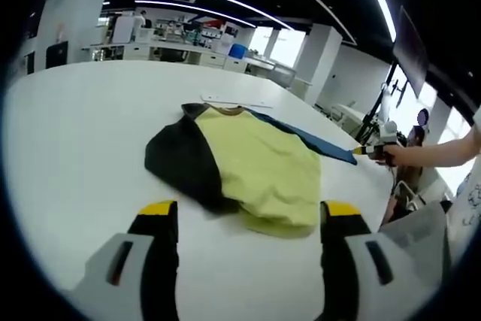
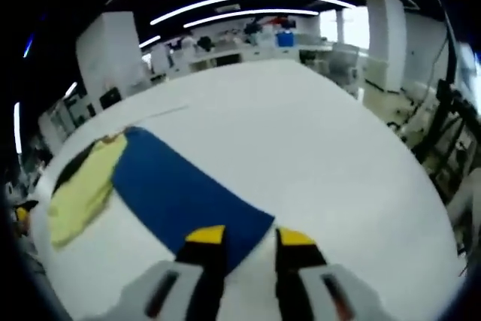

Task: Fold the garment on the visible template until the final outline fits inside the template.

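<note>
Table (image 1: 68,133) is white, in an open workshop; I see the shirt (image 1: 255,167) overlapping the blue template (image 2: 180,189). Left gripper (image 1: 248,212) gapes wide; right gripper (image 2: 248,240) stands narrower, empty.

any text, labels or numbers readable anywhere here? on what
None can be read.
The yellow-and-black garment, the blue rectangular template and the white table bear no visible print.
Dark marks on a white surface at the left gripper view's right edge are too blurred to read.
</note>
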`<state>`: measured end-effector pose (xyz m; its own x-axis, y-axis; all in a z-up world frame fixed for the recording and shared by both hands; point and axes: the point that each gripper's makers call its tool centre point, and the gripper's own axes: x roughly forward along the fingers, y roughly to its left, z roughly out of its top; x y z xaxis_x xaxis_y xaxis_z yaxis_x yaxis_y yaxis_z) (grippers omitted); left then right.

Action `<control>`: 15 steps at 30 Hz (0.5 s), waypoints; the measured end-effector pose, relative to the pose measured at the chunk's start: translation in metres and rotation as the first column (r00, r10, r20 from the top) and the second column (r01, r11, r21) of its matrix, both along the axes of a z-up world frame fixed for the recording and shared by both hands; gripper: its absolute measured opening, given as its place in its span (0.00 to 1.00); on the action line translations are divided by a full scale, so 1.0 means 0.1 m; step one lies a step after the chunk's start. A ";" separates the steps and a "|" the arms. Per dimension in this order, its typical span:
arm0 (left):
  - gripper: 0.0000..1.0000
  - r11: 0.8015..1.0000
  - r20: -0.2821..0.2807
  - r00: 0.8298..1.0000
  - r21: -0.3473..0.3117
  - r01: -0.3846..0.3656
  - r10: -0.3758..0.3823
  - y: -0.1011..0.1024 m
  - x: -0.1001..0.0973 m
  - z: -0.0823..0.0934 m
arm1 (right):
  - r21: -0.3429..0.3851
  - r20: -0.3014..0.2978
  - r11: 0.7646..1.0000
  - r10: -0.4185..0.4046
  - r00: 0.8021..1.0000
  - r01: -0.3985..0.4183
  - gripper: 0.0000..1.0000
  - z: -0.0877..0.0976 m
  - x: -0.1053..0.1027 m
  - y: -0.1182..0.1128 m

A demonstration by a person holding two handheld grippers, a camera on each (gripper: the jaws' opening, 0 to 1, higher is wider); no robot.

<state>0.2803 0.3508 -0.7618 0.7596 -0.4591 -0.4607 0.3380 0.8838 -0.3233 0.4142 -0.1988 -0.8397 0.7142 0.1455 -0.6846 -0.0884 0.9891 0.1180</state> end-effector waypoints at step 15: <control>0.75 0.999 -0.049 0.999 0.042 -0.017 0.019 0.06 -0.01 -0.06 | -0.046 0.044 0.999 -0.014 0.999 0.016 0.00 0.05 0.52 -0.29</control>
